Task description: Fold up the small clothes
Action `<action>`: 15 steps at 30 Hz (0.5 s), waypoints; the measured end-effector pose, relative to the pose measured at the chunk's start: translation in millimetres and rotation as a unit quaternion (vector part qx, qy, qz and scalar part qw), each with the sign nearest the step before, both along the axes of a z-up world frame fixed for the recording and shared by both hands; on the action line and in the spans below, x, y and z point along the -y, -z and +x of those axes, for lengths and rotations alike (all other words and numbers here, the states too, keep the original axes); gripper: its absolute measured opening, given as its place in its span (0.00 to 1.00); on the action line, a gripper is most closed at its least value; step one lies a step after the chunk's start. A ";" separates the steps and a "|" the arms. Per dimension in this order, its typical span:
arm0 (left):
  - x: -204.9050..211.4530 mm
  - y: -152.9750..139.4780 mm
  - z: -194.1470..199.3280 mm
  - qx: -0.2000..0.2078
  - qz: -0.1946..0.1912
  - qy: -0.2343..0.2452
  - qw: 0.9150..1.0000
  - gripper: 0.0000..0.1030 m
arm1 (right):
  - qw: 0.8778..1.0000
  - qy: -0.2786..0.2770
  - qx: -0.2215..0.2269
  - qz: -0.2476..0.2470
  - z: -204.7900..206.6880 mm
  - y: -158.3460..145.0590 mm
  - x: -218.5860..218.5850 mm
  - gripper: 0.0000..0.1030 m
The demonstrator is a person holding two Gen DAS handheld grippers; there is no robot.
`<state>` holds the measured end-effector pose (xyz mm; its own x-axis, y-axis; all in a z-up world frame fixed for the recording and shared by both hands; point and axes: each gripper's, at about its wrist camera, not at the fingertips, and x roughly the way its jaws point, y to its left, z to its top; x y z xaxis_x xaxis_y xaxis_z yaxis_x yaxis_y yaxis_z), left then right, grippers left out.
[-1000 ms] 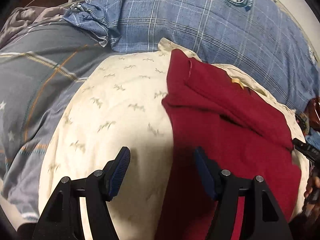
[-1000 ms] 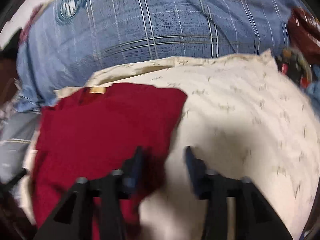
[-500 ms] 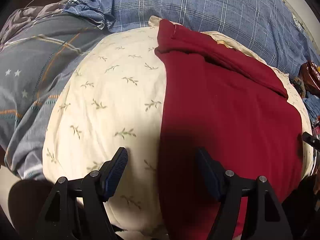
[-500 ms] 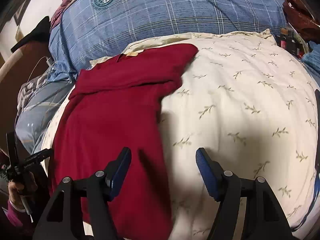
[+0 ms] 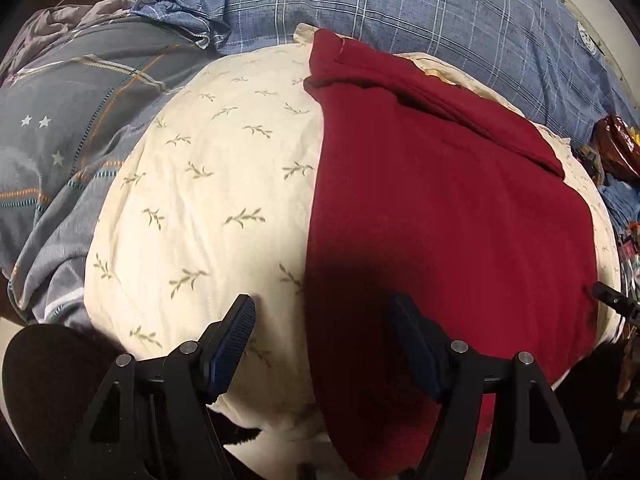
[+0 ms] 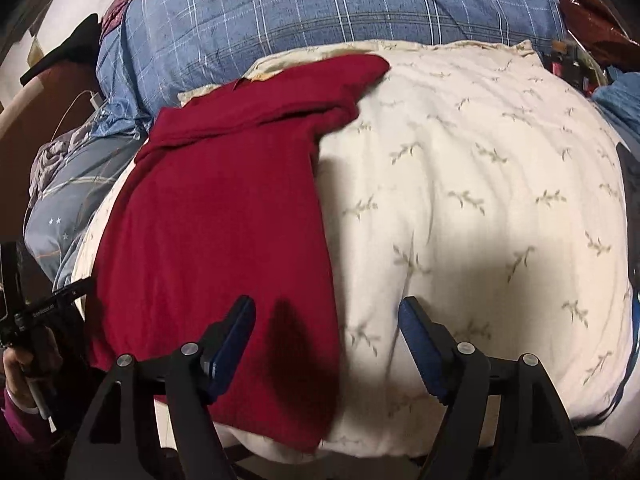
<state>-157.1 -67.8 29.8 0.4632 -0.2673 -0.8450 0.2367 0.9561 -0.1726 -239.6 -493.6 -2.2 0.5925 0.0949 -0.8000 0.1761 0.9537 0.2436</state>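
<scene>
A dark red garment (image 5: 440,208) lies flat on a cream pillow with a leaf print (image 5: 208,200), folded into a long strip with its sleeves folded across the far end. My left gripper (image 5: 322,310) is open and empty, above the garment's near left edge. In the right wrist view the garment (image 6: 216,216) lies on the left half of the pillow (image 6: 480,200). My right gripper (image 6: 326,312) is open and empty, above the garment's near right edge. The left gripper's body (image 6: 24,312) shows at the far left of that view.
A blue plaid quilt (image 5: 400,4) lies behind the pillow. A grey quilt with stars (image 5: 60,128) lies to the left. A white charger and cable (image 6: 94,100) sit at the far left. Cluttered items and a red-brown bag (image 6: 592,28) stand at the right.
Both grippers have pulled back toward the near edge of the pillow, so more of the garment and pillow shows. The right gripper's jaws have opened wider. The garment has not moved.
</scene>
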 end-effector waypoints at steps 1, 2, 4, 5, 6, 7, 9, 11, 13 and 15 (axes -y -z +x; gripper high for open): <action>-1.7 -0.4 -1.9 -0.001 -0.005 0.001 1.000 0.69 | 1.000 -0.003 -0.002 0.001 -2.6 0.2 -0.7 0.74; -3.8 -0.1 -4.1 -0.004 -0.012 0.003 1.000 0.69 | 1.000 -0.005 -0.002 0.002 -5.4 0.7 -1.5 0.74; -10.4 3.4 -9.1 -0.015 -0.029 0.003 0.999 0.69 | 1.000 -0.008 -0.003 0.010 -11.0 3.4 -2.4 0.74; -14.1 6.9 -11.5 -0.023 -0.037 0.001 0.999 0.69 | 1.000 -0.011 -0.005 0.015 -13.2 5.3 -2.9 0.74; -16.6 9.1 -12.1 -0.030 -0.040 -0.001 0.999 0.69 | 1.000 -0.014 -0.007 0.021 -15.8 8.1 -2.6 0.74; -19.4 12.5 -13.8 -0.039 -0.047 -0.003 0.998 0.69 | 0.999 -0.017 -0.009 0.027 -18.0 10.4 -3.0 0.74; -22.6 15.4 -16.5 -0.042 -0.054 -0.004 0.998 0.69 | 0.999 -0.025 -0.009 0.037 -21.4 13.7 -4.3 0.75; -23.1 16.2 -20.4 -0.043 -0.060 -0.002 0.997 0.69 | 0.998 -0.040 -0.009 0.044 -24.1 14.0 -7.1 0.75; -22.0 16.8 -22.1 -0.056 -0.077 0.009 0.995 0.68 | 0.996 -0.057 -0.004 0.064 -25.8 11.2 -9.0 0.71; -18.8 17.4 -22.0 -0.066 -0.093 0.017 0.993 0.68 | 0.994 -0.077 -0.001 0.081 -25.9 9.0 -13.5 0.61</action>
<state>-179.1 -49.0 12.4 0.3398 -0.4386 -0.8320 0.2324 0.8963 -0.3776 -265.5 -480.0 -11.2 0.5596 0.3122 -0.7678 0.0327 0.9173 0.3968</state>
